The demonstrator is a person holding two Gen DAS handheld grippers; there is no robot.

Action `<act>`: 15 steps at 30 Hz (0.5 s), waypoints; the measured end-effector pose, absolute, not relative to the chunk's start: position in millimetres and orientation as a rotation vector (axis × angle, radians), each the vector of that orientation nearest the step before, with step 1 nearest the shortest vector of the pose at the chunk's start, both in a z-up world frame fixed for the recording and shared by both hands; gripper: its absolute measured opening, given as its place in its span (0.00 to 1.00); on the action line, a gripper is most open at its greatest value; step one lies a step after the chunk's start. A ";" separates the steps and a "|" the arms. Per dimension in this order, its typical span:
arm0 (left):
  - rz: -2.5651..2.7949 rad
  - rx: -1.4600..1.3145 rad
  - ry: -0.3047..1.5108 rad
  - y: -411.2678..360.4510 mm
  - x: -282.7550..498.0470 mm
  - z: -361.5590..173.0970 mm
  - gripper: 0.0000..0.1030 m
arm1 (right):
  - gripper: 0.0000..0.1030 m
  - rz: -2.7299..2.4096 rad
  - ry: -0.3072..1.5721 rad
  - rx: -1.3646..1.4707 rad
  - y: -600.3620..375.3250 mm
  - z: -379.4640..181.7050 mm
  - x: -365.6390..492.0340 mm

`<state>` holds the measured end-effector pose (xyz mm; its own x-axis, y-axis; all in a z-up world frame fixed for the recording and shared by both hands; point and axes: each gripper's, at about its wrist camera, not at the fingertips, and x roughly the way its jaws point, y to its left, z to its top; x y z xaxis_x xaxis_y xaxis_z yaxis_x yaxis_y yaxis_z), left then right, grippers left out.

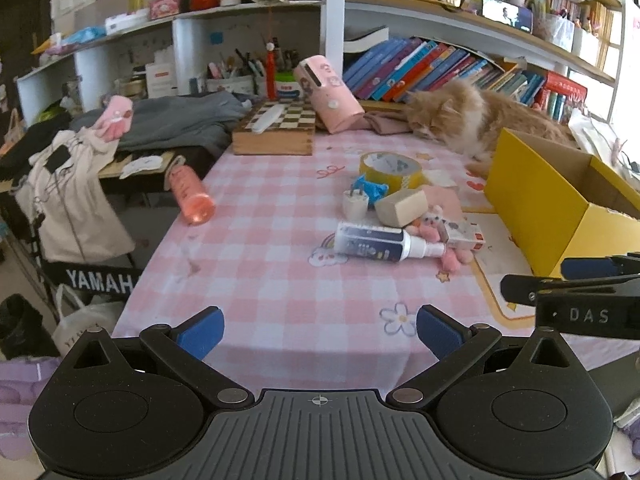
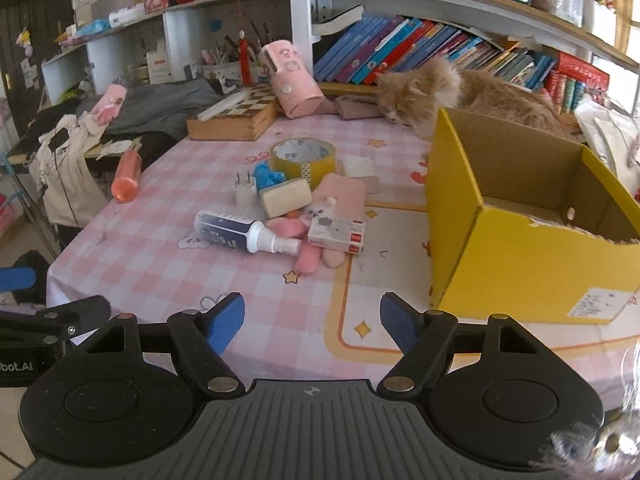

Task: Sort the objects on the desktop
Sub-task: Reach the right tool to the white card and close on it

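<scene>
Spray bottle [image 2: 244, 234] flat, nozzle toward box [image 2: 520, 264]

Black stand [image 1: 100, 280] left of the table: I read "YAMAH", cut off.
Right gripper [image 1: 592, 314] body: I read "DAS".
Left gripper [image 2: 16, 366] body: I read "bot.AI".

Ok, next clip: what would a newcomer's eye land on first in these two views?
Probably the fluffy orange cat lying at the far edge of the table in front of the bookshelf, right behind the open yellow cardboard box on the right. Next comes the small heap on the pink checked tablecloth: a roll of yellow tape, a white spray bottle on its side, and pink plush bits, with both grippers open and empty in the foreground.
</scene>
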<state>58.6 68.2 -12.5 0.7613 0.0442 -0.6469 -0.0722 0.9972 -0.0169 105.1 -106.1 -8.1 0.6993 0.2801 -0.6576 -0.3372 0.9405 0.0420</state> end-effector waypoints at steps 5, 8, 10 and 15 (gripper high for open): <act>0.041 -0.020 0.727 66.5 82.8 -15.3 1.00 | 0.71 0.351 0.735 -0.081 -102.6 -10.9 126.0; 0.027 0.000 0.742 65.0 95.4 -17.0 1.00 | 0.67 0.335 0.747 -0.066 -102.0 -13.4 139.5; 0.018 0.017 0.750 64.3 104.5 -18.1 1.00 | 0.65 0.323 0.753 -0.058 -101.3 -15.1 148.5; -0.002 0.063 0.772 61.5 127.7 -21.3 1.00 | 0.58 0.295 0.775 -0.065 -96.7 -21.7 171.0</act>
<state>127.7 61.5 -21.3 0.7164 0.0217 -0.6974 0.0244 0.9981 0.0561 171.0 -96.7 -21.7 0.6758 0.2381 -0.6976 -0.2856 0.9570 0.0499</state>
